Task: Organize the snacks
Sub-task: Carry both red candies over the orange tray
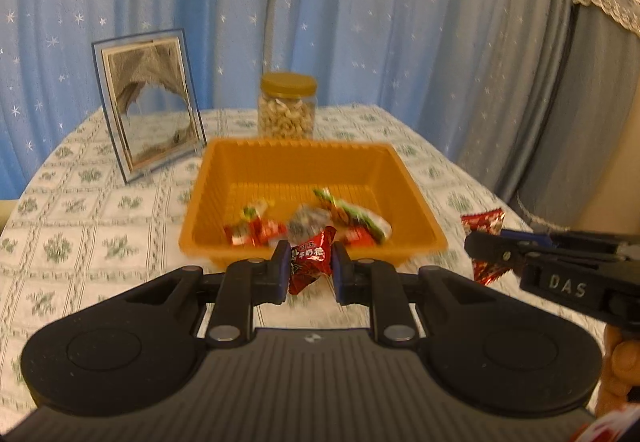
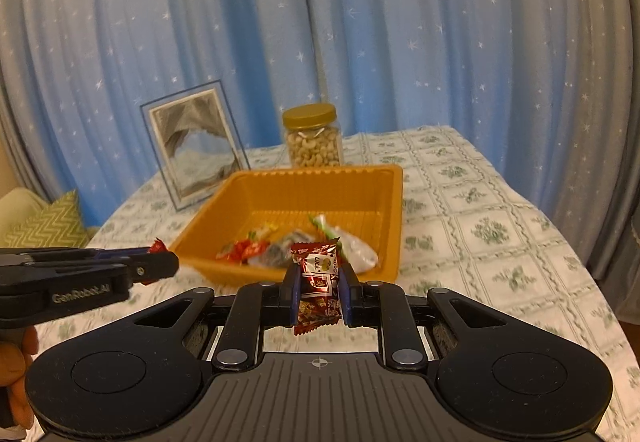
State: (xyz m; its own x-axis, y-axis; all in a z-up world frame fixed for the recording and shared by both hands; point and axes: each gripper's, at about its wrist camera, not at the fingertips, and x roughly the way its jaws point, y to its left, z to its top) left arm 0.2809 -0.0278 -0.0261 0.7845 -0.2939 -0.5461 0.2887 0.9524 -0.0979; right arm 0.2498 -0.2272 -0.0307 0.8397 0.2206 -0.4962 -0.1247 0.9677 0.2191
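Note:
An orange plastic tray [image 1: 280, 162] sits on the patterned tablecloth and also shows in the right wrist view [image 2: 320, 186]. Several wrapped snacks [image 1: 344, 216] lie in its near half. My left gripper [image 1: 310, 266] is shut on a red candy packet [image 1: 310, 260] just in front of the tray's near rim. My right gripper [image 2: 319, 292] is shut on a dark red snack packet [image 2: 318, 282], also held near the tray's front rim. The right gripper [image 1: 492, 248] shows at the right of the left wrist view with its packet [image 1: 482, 226]. The left gripper [image 2: 160, 262] shows at the left of the right wrist view.
A clear jar of cashews with a gold lid [image 1: 287, 106] stands behind the tray. A framed picture [image 1: 150, 102] leans at the back left. Blue starred curtains hang behind the table. A grey covered chair [image 1: 592, 82] is at the right, a green cushion [image 2: 48, 222] at the left.

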